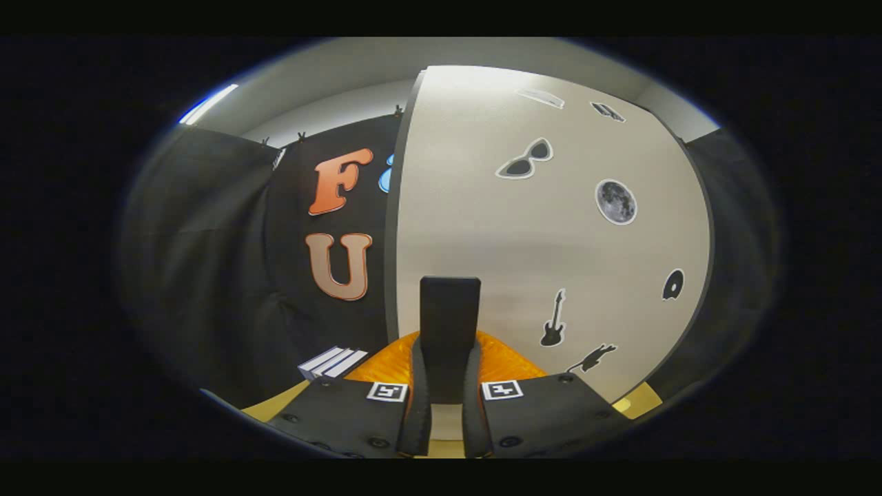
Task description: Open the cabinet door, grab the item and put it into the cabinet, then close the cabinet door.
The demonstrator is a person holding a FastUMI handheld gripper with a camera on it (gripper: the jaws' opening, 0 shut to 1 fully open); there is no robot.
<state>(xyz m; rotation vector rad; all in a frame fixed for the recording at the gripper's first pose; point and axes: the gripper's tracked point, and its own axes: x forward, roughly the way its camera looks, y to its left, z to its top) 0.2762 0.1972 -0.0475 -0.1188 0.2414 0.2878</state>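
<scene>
1. Fingers first: the gripper (446,413) sits bottom centre of the frame with its two fingers drawn in narrow, one on each side of a dark flat slab (449,331) that stands upright between them. Both fingers look pressed against its sides, so I'd call it held.

2. That slab is the item, I reckon. It rises straight up from the fingertips and its top ends roughly mid-frame. Can't tell what it actually is, just a plain dark rectangle from this angle.

3. Right behind the fingers there's something orange and crinkly (506,362), bulging out on both sides of the slab. It seems to sit at the foot of the cabinet, but whether it touches the slab I can't say.

4. Beyond that, filling the centre and right of the frame, is the pale cabinet panel (482,227) with stickers on it: sunglasses (525,160), a moon (615,202), a guitar (553,320).

5. Lower left, beside the gripper body, a small stack of white booklets (333,362) lies on the yellowish table (275,406).

6. Step in hand, my guess: item grabbed, carrying it toward the cabinet. I can't make out an open compartment from here, so no idea if the door is already swung open.

7. Next move calls for finding the opening, keeping the slab upright and clamped, and sliding it in without clipping the panel edge.
</scene>
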